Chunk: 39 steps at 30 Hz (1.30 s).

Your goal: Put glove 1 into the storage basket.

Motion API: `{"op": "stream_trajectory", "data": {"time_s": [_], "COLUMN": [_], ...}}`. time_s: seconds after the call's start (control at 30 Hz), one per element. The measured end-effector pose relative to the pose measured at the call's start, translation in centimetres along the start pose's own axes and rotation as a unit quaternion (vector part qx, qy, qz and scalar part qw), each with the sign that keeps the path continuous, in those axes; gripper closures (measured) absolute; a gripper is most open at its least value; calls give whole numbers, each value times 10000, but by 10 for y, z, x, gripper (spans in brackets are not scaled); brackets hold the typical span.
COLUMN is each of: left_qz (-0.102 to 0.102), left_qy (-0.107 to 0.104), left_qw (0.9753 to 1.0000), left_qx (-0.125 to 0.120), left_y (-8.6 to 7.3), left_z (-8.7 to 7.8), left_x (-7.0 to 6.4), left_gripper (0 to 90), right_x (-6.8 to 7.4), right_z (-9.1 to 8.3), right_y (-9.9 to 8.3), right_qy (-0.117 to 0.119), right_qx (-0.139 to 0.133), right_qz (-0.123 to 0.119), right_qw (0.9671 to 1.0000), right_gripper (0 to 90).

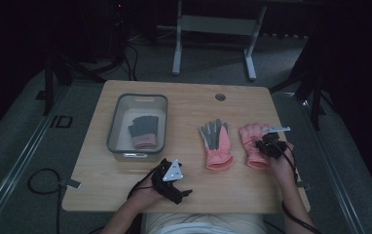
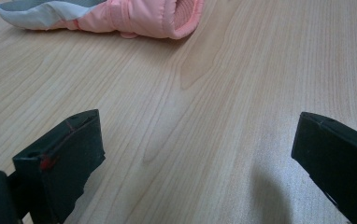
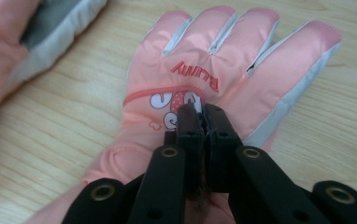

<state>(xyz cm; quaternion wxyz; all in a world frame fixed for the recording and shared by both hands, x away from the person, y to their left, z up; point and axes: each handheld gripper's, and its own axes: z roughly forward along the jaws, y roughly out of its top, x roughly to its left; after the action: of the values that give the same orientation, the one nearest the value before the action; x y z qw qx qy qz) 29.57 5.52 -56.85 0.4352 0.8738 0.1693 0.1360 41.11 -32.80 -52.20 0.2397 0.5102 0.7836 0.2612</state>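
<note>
Pink glove [image 3: 204,93] directly under closed right tongs [image 3: 203,114], touching.

The matte black left gripper [image 1: 174,181] wears a grey three-cornered plate; the matte black right gripper [image 1: 270,144] trails a dark cable, brass-ringed screw holes on its fingers [image 3: 193,126].

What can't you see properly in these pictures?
- The small grey knit glove in the grey plastic bin, high view: too small and dim for details.
- The pink padded ski glove, right gripper view: its cuff is hidden behind the right gripper.
- Whether that gripper pinches fabric: unclear.
</note>
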Motion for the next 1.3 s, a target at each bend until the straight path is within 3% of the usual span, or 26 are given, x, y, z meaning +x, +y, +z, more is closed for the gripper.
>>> {"op": "stream_trajectory", "data": {"time_s": [0.37,0.7,0.87,1.3], "left_qz": [-12,-3,9,15], "left_qy": [-4,1,-5,-34], "left_qw": [10000,10000,10000,10000], "left_qx": [-7,-23,-27,-37], "left_y": [0,0,0,0], "left_z": [0,-1,-1,-1], "left_x": [0,0,0,-1], "left_gripper": [20,20,20,20], "right_x": [12,44,65,114], "right_z": [-46,-82,-87,-81], "right_y": [31,65,77,90], "right_qy": [-358,-490,-387,-126], "right_qx": [-418,-804,-899,-950], "right_qz": [57,-86,-240,-263], "right_qw": [9985,9955,9949,9950], "right_gripper": [872,872,872,872]}}
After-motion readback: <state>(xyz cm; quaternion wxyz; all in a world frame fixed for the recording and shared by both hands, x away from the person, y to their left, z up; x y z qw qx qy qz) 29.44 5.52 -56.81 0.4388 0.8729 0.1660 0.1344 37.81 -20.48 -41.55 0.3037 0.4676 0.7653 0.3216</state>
